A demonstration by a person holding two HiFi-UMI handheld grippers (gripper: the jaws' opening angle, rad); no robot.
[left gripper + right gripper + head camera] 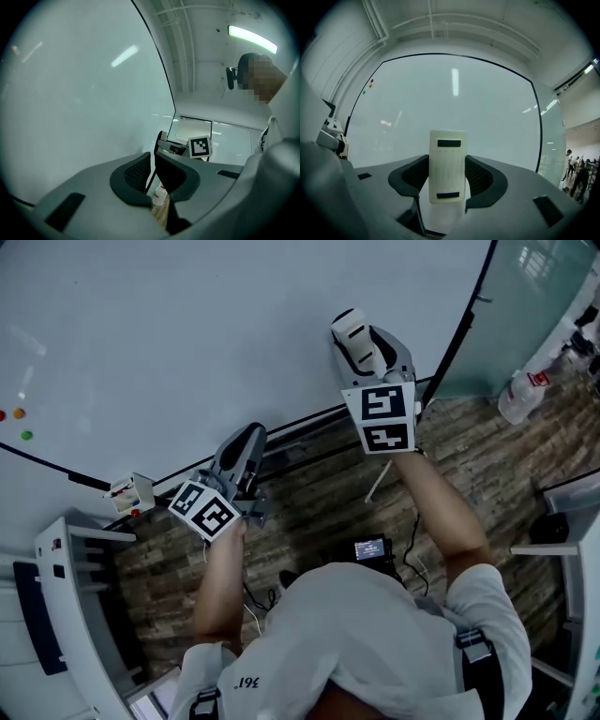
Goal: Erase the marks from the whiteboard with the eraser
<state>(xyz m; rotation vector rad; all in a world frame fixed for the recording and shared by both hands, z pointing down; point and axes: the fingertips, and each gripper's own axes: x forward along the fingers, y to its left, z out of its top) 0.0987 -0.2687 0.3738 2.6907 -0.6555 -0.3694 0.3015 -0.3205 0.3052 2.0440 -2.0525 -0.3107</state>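
Right gripper view, right gripper clenched on white eraser, upright before whiteboard, left gripper view, left gripper jaws pressed nearly together, nothing between, head view alone places eraser near board's lower right edge, small box at lower left edge, contents indistinct.

The whiteboard is glossy and smooth, the eraser matt plastic, the floor grainy wood.
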